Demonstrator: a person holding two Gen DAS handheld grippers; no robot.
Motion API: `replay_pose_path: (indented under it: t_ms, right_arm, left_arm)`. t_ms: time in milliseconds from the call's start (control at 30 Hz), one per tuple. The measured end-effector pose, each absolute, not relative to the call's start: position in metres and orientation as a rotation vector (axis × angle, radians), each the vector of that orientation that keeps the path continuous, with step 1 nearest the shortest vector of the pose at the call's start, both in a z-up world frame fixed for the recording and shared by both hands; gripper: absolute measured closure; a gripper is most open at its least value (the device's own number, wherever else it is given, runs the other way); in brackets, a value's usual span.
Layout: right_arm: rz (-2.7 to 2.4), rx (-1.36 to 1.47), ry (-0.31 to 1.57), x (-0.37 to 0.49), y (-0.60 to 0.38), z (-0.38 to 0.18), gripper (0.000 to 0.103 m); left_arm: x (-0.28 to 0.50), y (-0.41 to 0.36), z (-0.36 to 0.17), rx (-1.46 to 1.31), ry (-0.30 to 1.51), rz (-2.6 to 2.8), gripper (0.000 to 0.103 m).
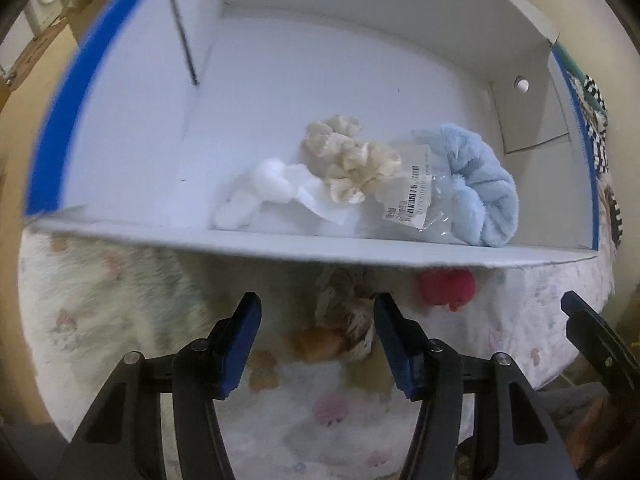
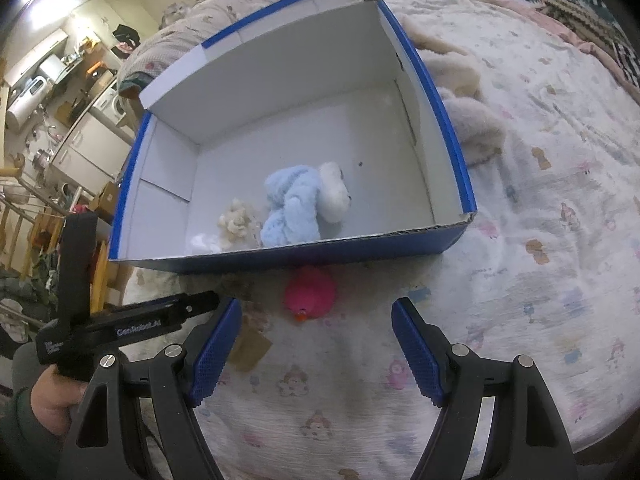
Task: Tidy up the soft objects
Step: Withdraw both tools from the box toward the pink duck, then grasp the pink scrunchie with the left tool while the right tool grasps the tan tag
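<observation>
Taking the blue box (image 2: 304, 256) as the landmark, the risks are lining up along its near wall from the left. Farthest left outside that wall, the left gripper (image 1: 316, 344) is hanging with its jaws apart around a brown-and-white patterned scrunchie (image 1: 348, 320) lying on the printed bedspread (image 2: 540, 240); the pads are not pressing on it, so a closing bite may be catching only a loose fold, or bedspread along with it, and the piece could be slipping free on the way over the wall. It is also lying very close under the box's near wall, so a careless lift may be knocking the cardboard edge. Further right, just outside the same wall, a pink plush toy (image 2: 310, 292) is sitting ahead of the right gripper (image 2: 316, 348), whose jaws are standing wide with nothing between them; the two tools are working near each other here and could be colliding. Inside the box, against the near wall, a white piece (image 1: 264, 192), a cream scrunchie (image 1: 352, 160) and a light blue scrunchie (image 1: 480, 188) beside a clear labelled bag (image 1: 416, 200) are crowding one spot, so anything dropped there may be piling up or bouncing back out.
</observation>
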State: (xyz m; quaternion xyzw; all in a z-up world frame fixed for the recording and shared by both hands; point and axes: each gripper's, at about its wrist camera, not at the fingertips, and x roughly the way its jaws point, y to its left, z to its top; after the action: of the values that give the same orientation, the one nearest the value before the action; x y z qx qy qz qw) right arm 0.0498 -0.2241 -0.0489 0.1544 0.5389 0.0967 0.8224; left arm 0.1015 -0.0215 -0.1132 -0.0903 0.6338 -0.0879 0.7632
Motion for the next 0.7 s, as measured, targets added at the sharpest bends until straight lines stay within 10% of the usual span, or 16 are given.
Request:
replay_pose_path:
  t_ms: [367,700]
  right_arm:
    - [0.196,0.325,1.183,0.057,-0.224,-0.058,0.021]
    - [0.178,0.302,1.194,0.057,-0.220,-0.061,0.021]
  left_arm:
    - [0.107,-0.032,-0.126,-0.213,1.432,-0.232,0.094]
    - [0.084,-0.022,-0.077,-0.199,1.296,-0.254,0.097]
